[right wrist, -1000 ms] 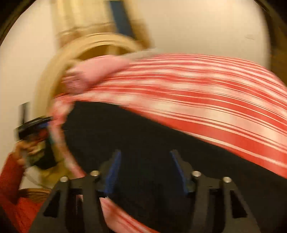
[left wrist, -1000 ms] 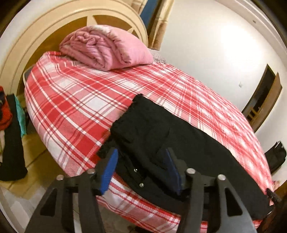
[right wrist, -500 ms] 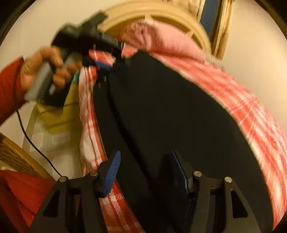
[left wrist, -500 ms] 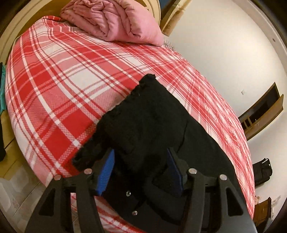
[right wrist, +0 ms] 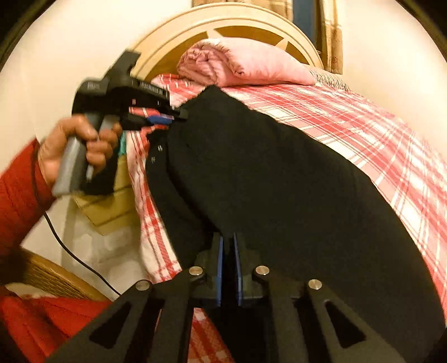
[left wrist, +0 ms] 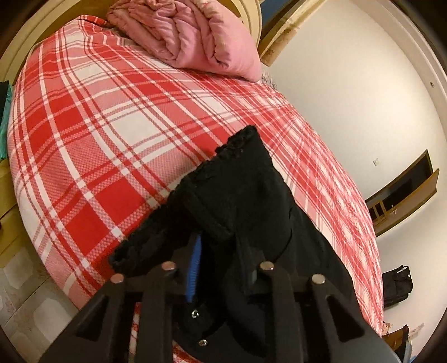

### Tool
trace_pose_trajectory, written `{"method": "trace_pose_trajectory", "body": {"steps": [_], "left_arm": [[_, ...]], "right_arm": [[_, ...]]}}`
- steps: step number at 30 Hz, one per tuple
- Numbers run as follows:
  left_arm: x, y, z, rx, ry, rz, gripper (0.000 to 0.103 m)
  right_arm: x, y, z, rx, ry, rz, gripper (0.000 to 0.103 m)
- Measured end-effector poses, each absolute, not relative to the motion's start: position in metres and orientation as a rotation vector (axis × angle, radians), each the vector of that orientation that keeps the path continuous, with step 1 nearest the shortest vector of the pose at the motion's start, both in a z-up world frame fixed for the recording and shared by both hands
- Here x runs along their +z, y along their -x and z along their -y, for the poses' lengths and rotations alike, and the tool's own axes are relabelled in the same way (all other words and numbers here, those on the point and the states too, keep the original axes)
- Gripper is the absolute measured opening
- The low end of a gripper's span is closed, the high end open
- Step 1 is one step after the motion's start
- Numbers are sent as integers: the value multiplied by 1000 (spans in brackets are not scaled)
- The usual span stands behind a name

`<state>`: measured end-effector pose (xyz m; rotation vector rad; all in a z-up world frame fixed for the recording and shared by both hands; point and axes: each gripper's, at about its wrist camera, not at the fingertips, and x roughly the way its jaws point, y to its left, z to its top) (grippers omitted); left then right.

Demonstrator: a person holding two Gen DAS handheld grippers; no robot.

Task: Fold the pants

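Black pants [left wrist: 251,201] lie along the near edge of a red plaid bed [left wrist: 97,125], waistband toward the headboard. My left gripper [left wrist: 220,262] sits at the waistband corner. Its jaws are closing, with bunched black cloth between them that covers one finger; the blue pad [left wrist: 195,265] of the other shows. In the right wrist view the pants [right wrist: 279,181] stretch away, and the left gripper [right wrist: 178,114], held by a hand [right wrist: 81,145], pinches the waistband. My right gripper [right wrist: 226,268] is at the lower leg edge, jaws closing almost together on thin black cloth.
A folded pink quilt [left wrist: 195,36] lies by the cream headboard [right wrist: 223,25]. A wicker chair [right wrist: 56,279] and a black cable [right wrist: 69,251] are beside the bed on the left. A black bag [left wrist: 396,284] sits on the floor past the bed's far side.
Both grippers' jaws have narrowed from wide apart onto the black cloth. The right gripper swung along the bed to the pants' leg edge; the left moved in on the waistband.
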<state>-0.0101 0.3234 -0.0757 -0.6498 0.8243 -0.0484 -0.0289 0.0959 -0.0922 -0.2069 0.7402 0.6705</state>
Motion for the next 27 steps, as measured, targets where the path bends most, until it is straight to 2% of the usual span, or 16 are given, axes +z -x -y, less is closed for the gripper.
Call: {"method": "trace_pose_trajectory", "body": {"steps": [1,4,12,13,14,15,17,18,19,20,22,27], "left_arm": [[-76,10,-323,-49,657,-827,36],[-80,6,-325,-62,706,-824,51],[-78,2,-324,-41,714,-828,52],[-79,2,-325,-38,711,-829,52],[-79,1,-325,-33,704,-829,52],[-79,0,-324,-29,700,-830,52],[-79,-1,-321,-20,690,-827,53],[-78,-2,-319,-14,676,-823,52],[-78,-2,-317,-8,661,-820,40],[-78,-3,-316,-1,648,-819,31],[-75,-1,-318,-7,659,-805,18],[-51,9,-320,-42,666,-742,17]], "right_arm": [[-90,28,-95,670,192,-739,9],[-91,26,-100,685,176,-743,15],[-104,37,-117,678,311,-742,18],[-106,38,-119,675,334,-741,25],[-109,39,-121,664,365,-742,35],[-112,40,-122,649,395,-735,38],[-113,40,-121,614,420,-708,38],[-112,38,-119,591,405,-712,36],[-110,34,-115,586,371,-722,17],[-106,30,-108,595,309,-743,5],[-95,26,-96,609,213,-739,5],[-69,34,-92,677,151,-705,3]]}}
